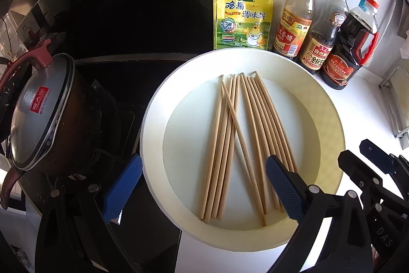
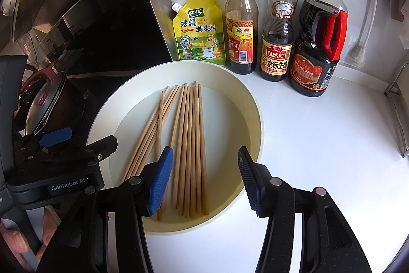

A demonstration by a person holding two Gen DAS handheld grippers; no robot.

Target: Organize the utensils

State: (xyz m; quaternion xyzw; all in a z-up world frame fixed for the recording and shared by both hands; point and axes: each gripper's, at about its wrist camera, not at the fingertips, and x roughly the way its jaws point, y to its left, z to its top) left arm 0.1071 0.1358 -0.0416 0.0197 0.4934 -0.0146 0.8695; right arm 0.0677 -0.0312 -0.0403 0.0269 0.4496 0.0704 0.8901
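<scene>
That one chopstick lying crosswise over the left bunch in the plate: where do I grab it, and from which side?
Take the crossed chopstick near its far end, where it rides on top of the left bunch, coming straight down from above with the open left gripper. Set the jaws across its width. Lower down it runs in among the right bunch on the plate, so a clean grip there seems harder.

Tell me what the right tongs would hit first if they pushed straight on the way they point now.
Most likely the chopsticks lying in the plate: the right tongs stand open above the right-hand bundle, tilted down at it. Depth is unclear, so the plate's near rim could come first.
</scene>
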